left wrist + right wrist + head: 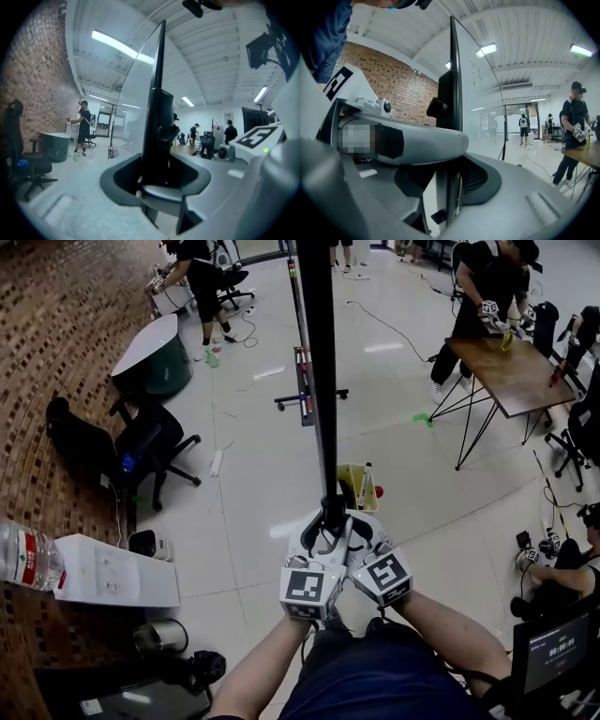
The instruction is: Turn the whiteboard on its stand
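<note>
A brick wall runs along the left edge of the pale floor. Near it stand a black office chair and a round white-topped table on a green base, with a person just beyond. A water bottle lies on its side just beside a white box. Toward the floor's far right corner, another person stands at a wooden table.

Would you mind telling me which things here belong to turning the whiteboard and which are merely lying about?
Part of the job:
whiteboard
stand
left gripper and right gripper, both clamped on the board's edge

Lying about:
water bottle
office chair
wooden table
white box
</note>
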### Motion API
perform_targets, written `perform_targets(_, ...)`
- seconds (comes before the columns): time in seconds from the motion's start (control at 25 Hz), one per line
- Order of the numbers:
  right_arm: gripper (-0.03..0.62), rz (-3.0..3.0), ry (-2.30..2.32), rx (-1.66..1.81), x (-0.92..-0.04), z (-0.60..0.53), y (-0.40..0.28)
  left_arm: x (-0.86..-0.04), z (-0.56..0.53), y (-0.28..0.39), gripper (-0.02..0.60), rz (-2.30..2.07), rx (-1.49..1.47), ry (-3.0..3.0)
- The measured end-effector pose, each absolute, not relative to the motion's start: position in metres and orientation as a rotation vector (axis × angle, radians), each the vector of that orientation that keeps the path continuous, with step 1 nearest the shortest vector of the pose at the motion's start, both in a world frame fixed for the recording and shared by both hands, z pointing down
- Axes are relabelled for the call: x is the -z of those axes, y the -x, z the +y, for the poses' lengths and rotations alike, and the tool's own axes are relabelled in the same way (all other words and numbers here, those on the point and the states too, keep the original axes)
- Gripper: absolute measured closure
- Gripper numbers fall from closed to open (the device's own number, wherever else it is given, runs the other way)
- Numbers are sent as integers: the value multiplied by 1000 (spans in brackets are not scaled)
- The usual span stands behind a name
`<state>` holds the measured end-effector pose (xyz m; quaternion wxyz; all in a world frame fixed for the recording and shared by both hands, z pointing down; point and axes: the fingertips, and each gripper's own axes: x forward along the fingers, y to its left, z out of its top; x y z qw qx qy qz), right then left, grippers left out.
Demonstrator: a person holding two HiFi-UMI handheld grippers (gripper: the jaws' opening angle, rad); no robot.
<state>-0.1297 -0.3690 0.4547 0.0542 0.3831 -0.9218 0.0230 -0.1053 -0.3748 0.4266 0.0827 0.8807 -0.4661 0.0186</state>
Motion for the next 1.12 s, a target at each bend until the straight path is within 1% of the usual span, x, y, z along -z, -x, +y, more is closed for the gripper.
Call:
perform_targets(0.56,430,-2859,-1084,-67,-455,-285,135,-419,-291,107,397,-1495,-80,-2574)
perform_targets(1.12,436,-2807,-1186,-127,-458,-213,100,-423,-218,74,392,-1361,-42,-2630)
